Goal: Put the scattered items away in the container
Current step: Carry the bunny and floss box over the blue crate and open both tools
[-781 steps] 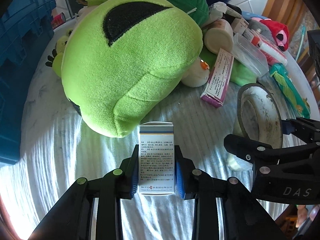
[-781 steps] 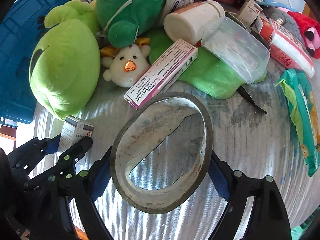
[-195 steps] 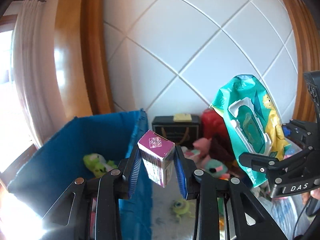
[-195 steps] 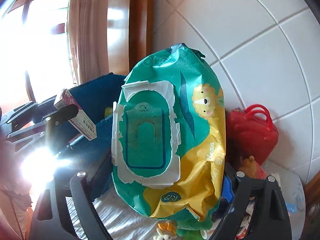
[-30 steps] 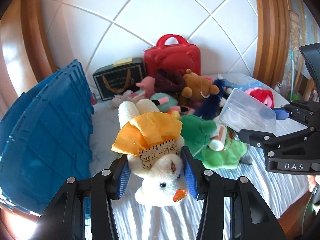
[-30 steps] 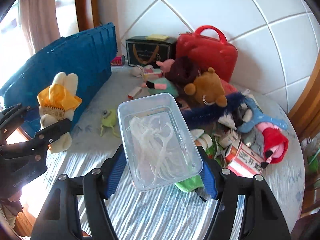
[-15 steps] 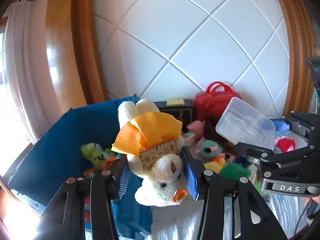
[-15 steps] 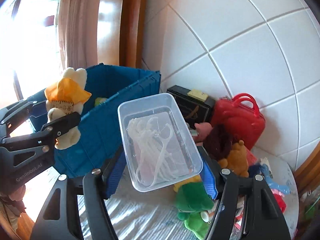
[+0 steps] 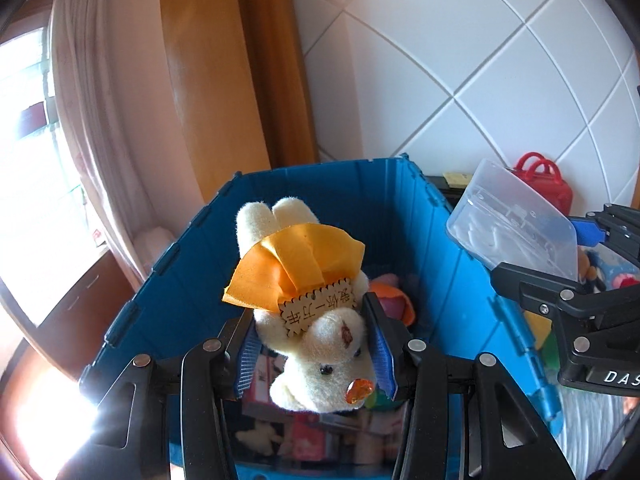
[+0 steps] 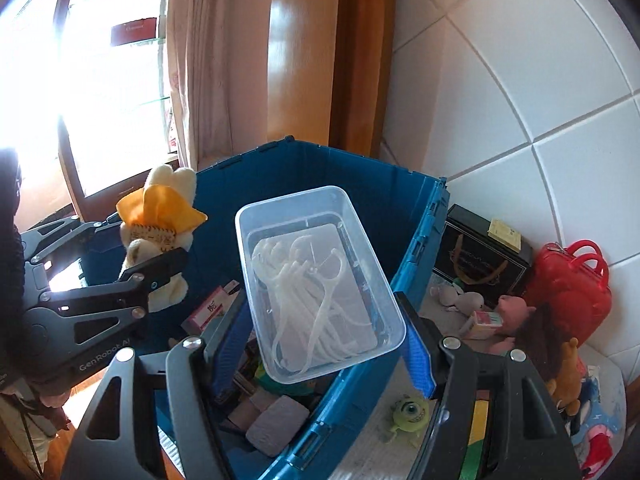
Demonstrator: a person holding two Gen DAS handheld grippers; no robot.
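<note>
The left hand-held gripper is clamped on a cream plush toy, its blue pads pressing both sides of the toy's body. The toy hangs head toward the camera, with an orange bow and a small wooden tag on it. It is held above the open blue crate, over the near left part of the opening.

The right hand-held gripper is clamped on a clear plastic box with white floss picks lying inside. The box is tilted and held over the crate's right side, just inside the right wall.

Inside the crate lie small boxes, a grey pad and other items, partly hidden.

To the right of the crate, on the table, are a small green one-eyed toy, a black box, a red case and several plush toys. Behind the crate stand a curtain, a wooden frame and a white tiled wall.
</note>
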